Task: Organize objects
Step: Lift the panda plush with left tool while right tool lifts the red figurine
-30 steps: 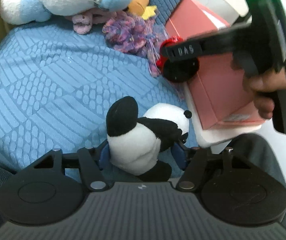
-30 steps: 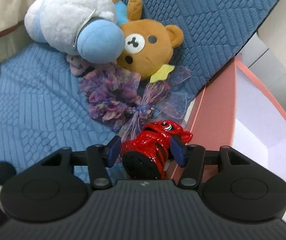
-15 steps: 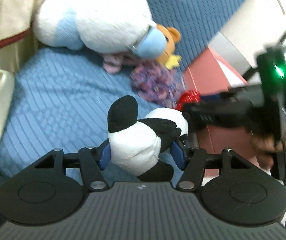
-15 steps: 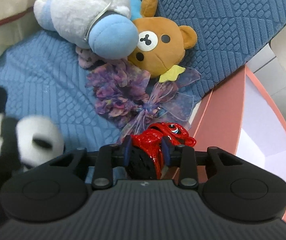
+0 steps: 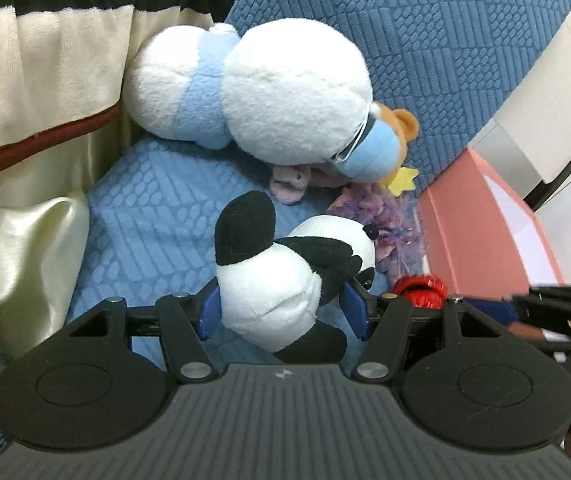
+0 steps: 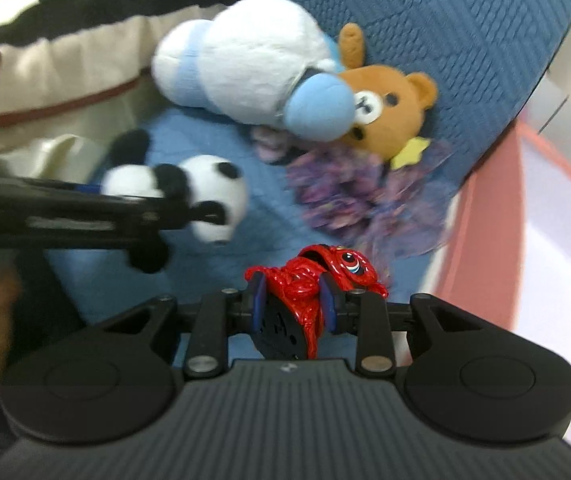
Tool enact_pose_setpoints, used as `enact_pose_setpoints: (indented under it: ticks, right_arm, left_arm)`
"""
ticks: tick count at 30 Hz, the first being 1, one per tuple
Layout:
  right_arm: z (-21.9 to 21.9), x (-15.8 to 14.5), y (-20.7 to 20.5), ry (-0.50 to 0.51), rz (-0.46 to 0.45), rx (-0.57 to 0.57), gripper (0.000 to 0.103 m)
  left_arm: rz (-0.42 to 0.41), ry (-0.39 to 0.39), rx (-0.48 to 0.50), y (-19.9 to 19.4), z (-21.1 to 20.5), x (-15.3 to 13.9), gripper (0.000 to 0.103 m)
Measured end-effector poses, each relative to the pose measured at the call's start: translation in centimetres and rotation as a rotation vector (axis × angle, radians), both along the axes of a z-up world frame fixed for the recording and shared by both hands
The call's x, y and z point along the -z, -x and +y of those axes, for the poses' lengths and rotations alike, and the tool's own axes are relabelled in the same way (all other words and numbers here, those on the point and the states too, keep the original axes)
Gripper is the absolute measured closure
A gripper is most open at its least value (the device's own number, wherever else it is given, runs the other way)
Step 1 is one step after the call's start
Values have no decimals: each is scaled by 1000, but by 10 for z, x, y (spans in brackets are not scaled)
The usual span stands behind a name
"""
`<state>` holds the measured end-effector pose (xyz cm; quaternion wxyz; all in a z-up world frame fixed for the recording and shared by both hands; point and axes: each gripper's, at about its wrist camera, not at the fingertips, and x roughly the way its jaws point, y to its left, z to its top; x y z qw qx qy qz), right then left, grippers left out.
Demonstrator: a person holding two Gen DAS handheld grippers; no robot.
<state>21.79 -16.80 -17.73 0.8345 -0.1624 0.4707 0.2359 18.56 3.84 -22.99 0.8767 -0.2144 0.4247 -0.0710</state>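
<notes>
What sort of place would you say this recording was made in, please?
Most likely a bedroom or living room at home. Soft toys, a large white and blue plush and a teddy bear, lie on a blue quilted cover beside a cream blanket, with a pink storage box alongside.

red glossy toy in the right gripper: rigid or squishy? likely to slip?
Probably rigid: the red toy looks like shiny moulded plastic with sharp highlights, and shows no dent where the right gripper pads clamp it. Possibly slippery, given that gloss, though its ridged surface may help the pads bite. Likely light for its size, but that is a guess.
</notes>
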Motion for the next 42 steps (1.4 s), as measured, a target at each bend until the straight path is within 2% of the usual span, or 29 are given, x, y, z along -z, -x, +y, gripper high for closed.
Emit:
enact_pose_setpoints:
  ticks: [3, 8, 13, 18, 21, 23, 25, 30, 34, 41, 42]
  right_arm:
    - [0, 6, 4, -26, 16, 40, 74]
    - [-12, -5, -1, -108, 27, 123, 72]
    - [-34, -13, -10, -214, 45, 287, 55]
    - [-50, 9, -15, -255, 119, 492, 51]
    - [-54, 24, -18, -267, 146, 569, 50]
    - [-58, 31, -19, -281, 154, 635, 44]
    - [-62, 37, -22, -310, 178, 676, 44]
    - [-65, 50, -29, -335, 207, 731, 42]
    - [-74, 55, -33, -398, 220, 749, 43]
    - [-71, 33, -25, -394, 147, 621, 48]
    - [-70, 28, -23, -388, 126, 599, 53]
  left_arm:
    - [8, -5, 4, 0, 0, 1, 37]
    - [20, -1, 14, -5, 0, 5, 37]
    - [32, -11, 28, -9, -5, 8, 37]
    - [39, -26, 22, -10, -8, 12, 37]
    - [45, -22, 20, -11, -7, 14, 37]
    - [48, -22, 17, -11, -7, 15, 37]
    - [49, -21, 15, -11, -7, 16, 37]
    - [53, -28, 13, -11, -9, 19, 37]
    - [51, -33, 17, -10, -11, 19, 37]
    - [50, -30, 19, -10, -12, 19, 37]
    - [49, -28, 20, -10, -12, 18, 37]
